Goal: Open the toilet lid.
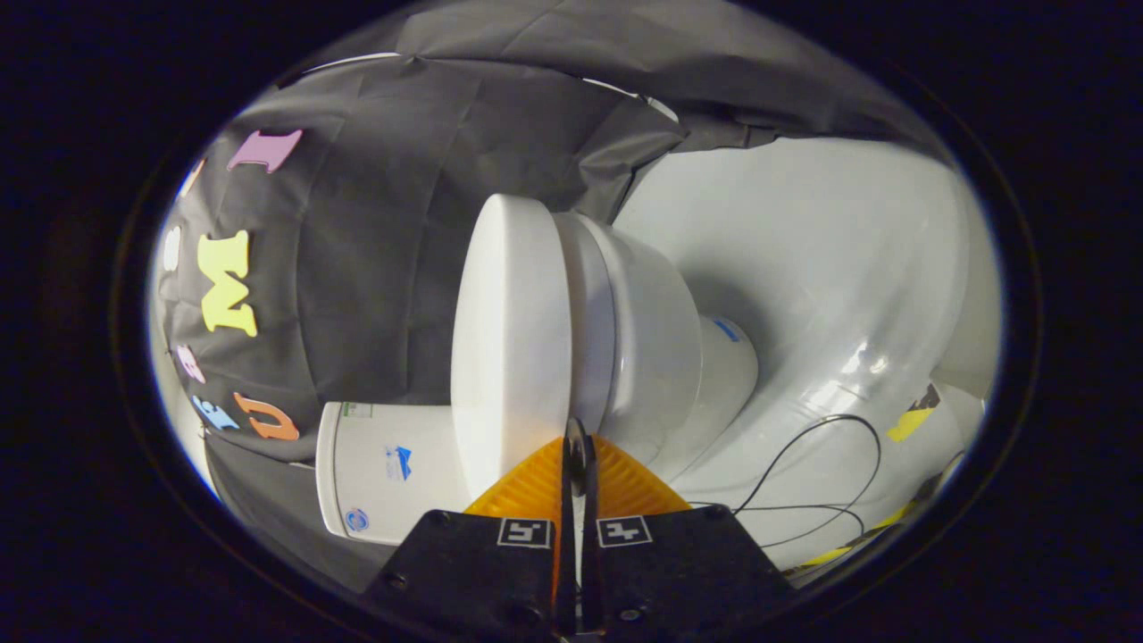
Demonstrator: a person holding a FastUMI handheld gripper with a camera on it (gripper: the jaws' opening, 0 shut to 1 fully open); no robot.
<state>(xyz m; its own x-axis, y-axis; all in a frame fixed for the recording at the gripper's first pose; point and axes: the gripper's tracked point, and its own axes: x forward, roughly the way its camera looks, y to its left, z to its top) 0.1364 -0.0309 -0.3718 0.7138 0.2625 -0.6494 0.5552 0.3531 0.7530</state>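
The view is rolled on its side. The white toilet lid [509, 339] lies flat against the seat [589, 330], which sits on the bowl [656, 344] and its pedestal [723, 375]. The white tank [384, 473] stands behind the lid. My gripper [577, 451] is shut, its orange fingers [527, 487] pressed together with nothing seen between them. The tips sit right at the lid's rim, by the seam between lid and seat. I cannot tell if they touch it.
Glossy white floor [830, 268] spreads around the pedestal. A thin black cable [835, 464] loops over it near yellow tape marks [911, 421]. Black cloth wall [384, 223] hangs behind the tank.
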